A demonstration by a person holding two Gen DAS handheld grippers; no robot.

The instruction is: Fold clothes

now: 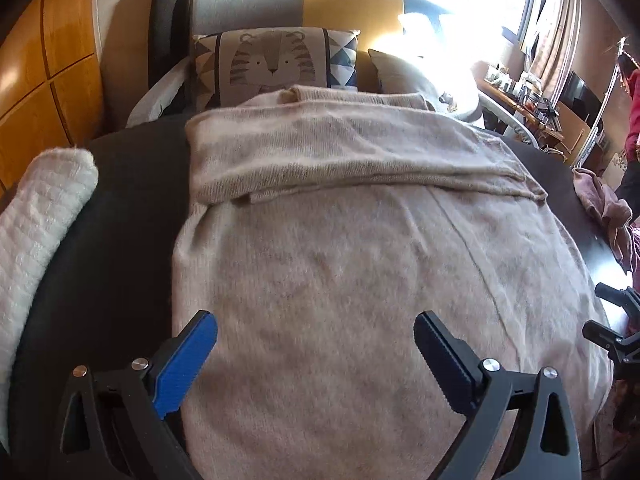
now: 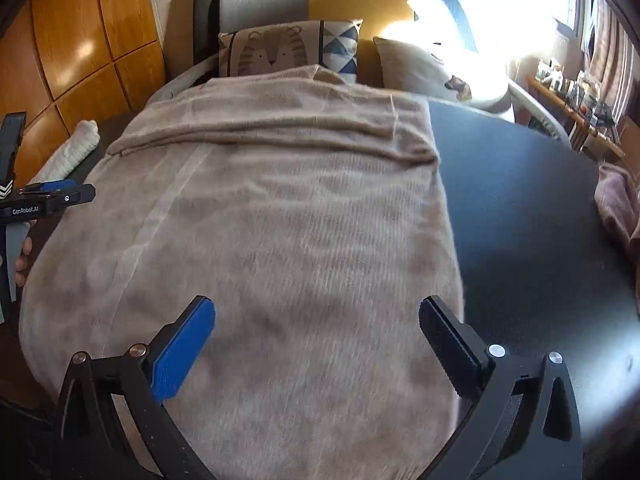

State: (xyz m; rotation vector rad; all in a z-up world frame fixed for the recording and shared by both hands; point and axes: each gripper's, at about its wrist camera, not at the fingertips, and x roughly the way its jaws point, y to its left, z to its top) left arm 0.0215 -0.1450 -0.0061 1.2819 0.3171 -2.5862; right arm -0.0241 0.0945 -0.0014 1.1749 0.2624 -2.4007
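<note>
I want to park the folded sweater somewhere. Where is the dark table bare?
Widest bare patch: dark table right of the beige sweater, before the pink cloth. A narrower strip lies between the sweater's left edge and the white knit roll. The far end is crowded by cushions.

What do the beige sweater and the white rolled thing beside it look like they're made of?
The beige sweater looks like soft, fuzzy fine-knit wool or a similar yarn: matte, with fine visible ribs. The white rolled textile seems a thicker, textured cotton-like knit or waffle weave; its exact fibre can't be told.

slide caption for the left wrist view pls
Open left hand-held gripper above a beige sweater spread on a dark table.
</note>
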